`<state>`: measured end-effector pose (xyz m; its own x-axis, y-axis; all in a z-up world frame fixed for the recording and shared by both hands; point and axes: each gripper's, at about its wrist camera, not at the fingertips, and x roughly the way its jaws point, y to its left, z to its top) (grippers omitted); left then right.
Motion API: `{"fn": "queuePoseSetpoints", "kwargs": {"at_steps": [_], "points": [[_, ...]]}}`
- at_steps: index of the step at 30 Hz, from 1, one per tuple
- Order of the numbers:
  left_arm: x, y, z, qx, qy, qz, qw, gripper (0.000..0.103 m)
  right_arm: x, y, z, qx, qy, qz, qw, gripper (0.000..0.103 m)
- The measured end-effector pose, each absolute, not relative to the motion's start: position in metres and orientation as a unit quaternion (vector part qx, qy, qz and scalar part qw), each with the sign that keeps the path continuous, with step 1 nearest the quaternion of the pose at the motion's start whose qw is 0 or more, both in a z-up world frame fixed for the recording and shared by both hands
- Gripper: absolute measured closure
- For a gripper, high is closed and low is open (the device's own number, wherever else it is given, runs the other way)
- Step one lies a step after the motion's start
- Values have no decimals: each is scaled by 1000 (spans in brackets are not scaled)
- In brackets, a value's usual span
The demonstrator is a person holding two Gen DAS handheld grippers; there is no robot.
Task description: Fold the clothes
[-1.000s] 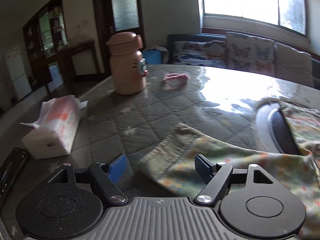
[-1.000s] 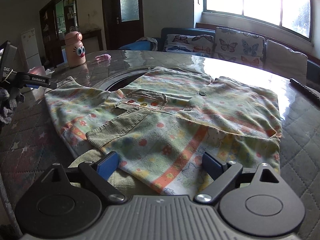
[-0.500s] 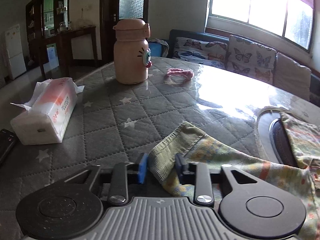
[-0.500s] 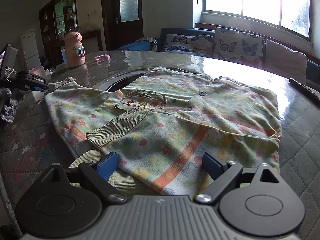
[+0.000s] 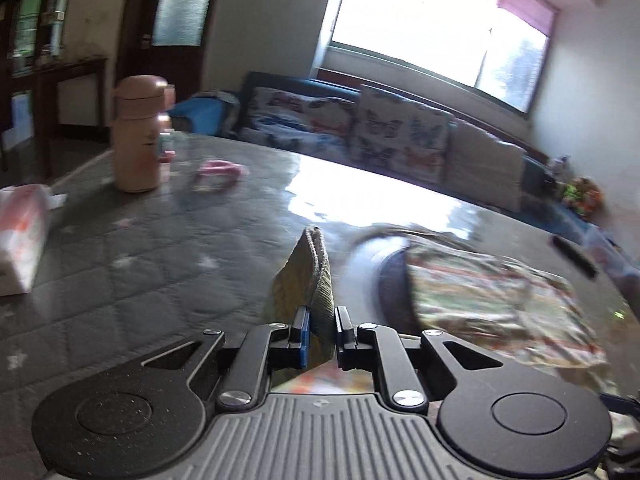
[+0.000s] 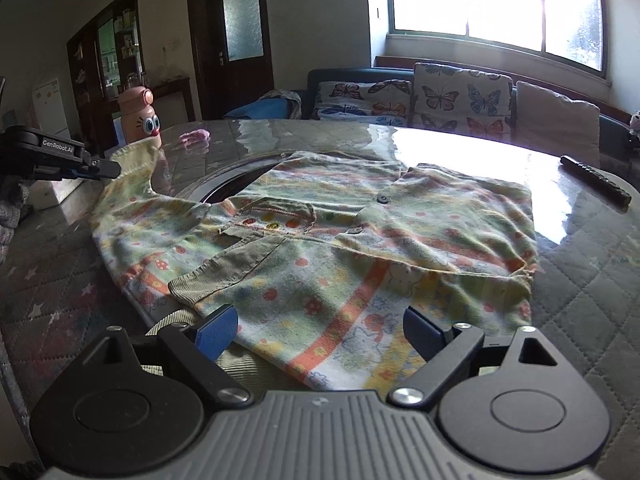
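Corduroy sleeve cuff [image 5: 318, 276] sits pinched in the left gripper [image 5: 319, 334], raised off the table [image 5: 160, 264]; carry it smoothly across the patterned shirt [image 6: 360, 240], keeping the spread right gripper [image 6: 320, 330] steadying the hem.

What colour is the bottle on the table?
The bottle is pale pink, clearest in the right wrist view.

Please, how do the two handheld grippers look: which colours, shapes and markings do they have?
Both are matte black. The left gripper and the right gripper each have two round discs, angled link bars with silver screws, a ribbed grey plate and blue pads on the jaws. In the right wrist view, the left one's side bears white "GenRobot.AI" lettering. No cables show.
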<state>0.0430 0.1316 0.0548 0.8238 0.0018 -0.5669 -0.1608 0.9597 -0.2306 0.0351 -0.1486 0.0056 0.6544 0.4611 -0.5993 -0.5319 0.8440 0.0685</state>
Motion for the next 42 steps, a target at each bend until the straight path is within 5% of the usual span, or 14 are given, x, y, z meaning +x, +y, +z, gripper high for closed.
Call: {"fn": "queuePoseSetpoints", "kwargs": {"at_steps": [26, 28, 30, 35, 42], "points": [[70, -56, 42, -62, 338, -210, 915, 88, 36, -227, 17, 21, 294, 196, 935, 15], [68, -60, 38, -50, 342, -219, 912, 81, 39, -227, 19, 27, 295, 197, 934, 16], [64, -63, 36, -37, 342, -226, 912, 57, 41, -226, 21, 32, 297, 200, 933, 17], [55, -57, 37, -6, 328, -221, 919, 46, 48, -217, 24, 45, 307, 216, 926, 23], [53, -8, 38, -19, 317, -139, 938, 30, 64, -182, 12, 42, 343, 249, 905, 45]]}}
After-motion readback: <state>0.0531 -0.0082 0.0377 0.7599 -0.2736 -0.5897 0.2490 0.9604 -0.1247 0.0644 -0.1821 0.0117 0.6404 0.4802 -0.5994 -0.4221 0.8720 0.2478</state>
